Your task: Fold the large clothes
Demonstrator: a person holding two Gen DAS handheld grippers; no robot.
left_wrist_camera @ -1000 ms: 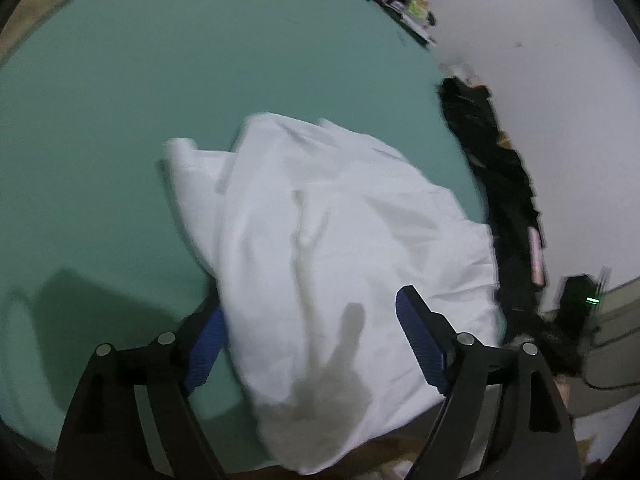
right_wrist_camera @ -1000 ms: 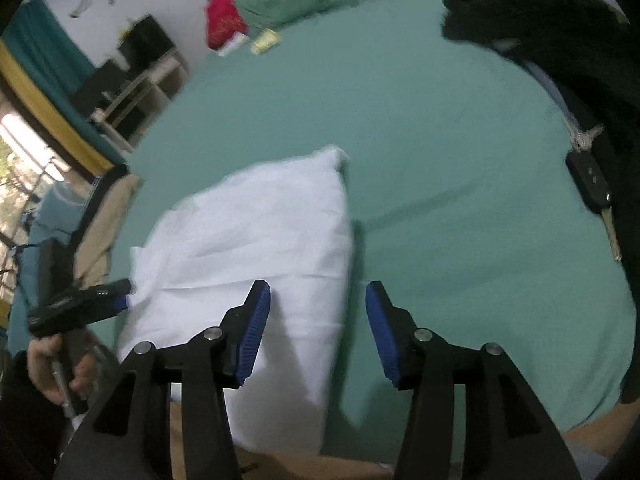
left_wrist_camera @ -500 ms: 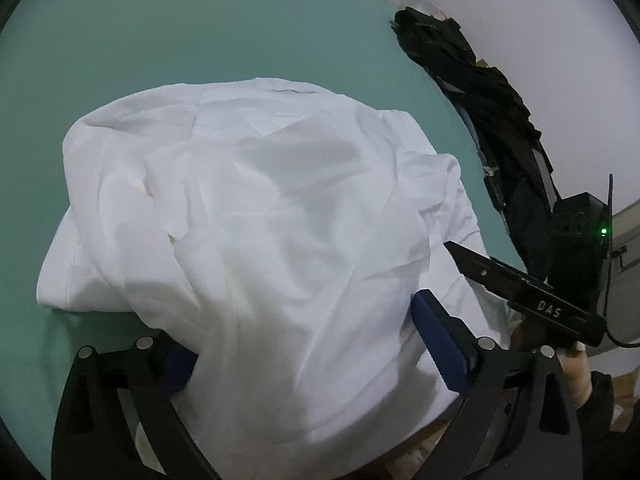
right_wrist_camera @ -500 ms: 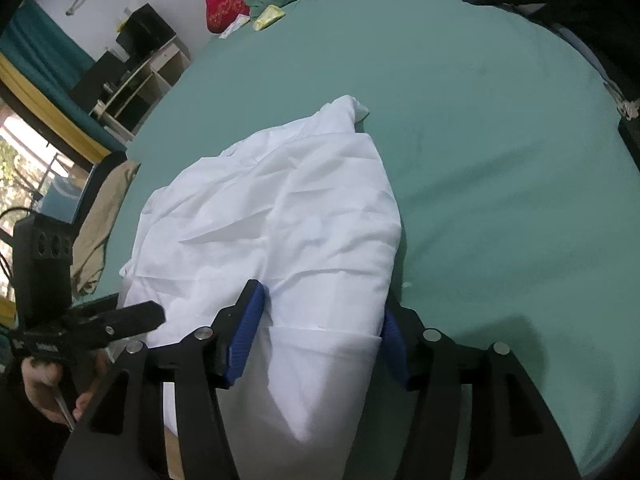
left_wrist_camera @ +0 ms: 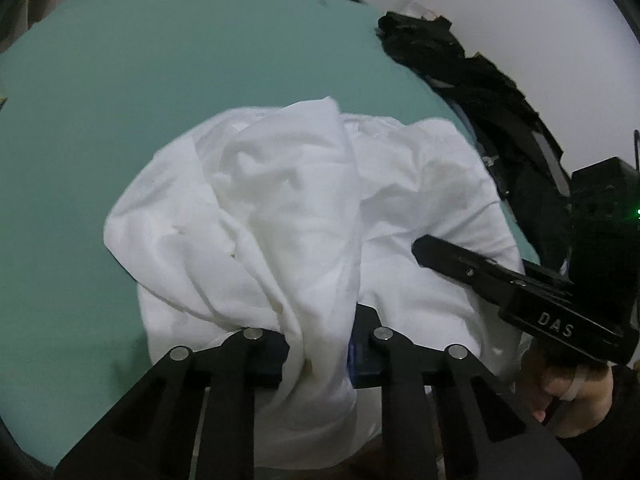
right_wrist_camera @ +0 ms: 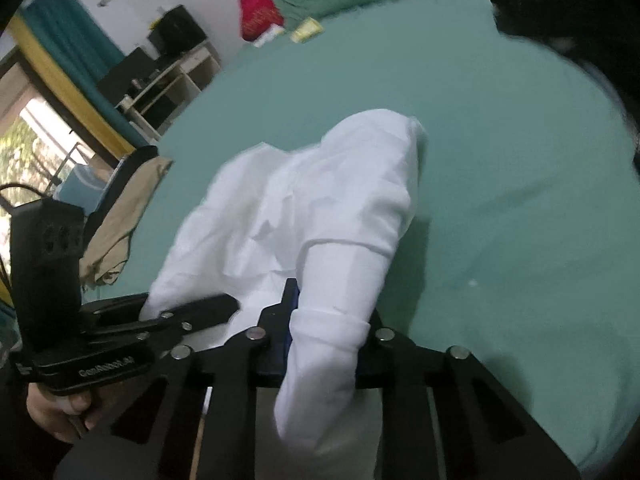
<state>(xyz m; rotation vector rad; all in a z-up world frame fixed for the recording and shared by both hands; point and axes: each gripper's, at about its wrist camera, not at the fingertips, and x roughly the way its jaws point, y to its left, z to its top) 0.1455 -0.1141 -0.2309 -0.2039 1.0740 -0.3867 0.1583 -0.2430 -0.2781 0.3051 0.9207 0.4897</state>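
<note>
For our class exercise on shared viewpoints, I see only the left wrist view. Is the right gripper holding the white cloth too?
Observer: Yes. The right gripper has just closed, and its fingers pinch a rolled edge of the white cloth.
Operator: What lies on the left side of the bed, beyond my view?
Observer: A tan cloth hangs over the bed's left edge.
Operator: Anything past that edge?
Observer: A shelf unit stands against the wall, next to a teal curtain.
Operator: And my own gripper from there?
Observer: The left gripper reaches into the cloth's near side.
</note>
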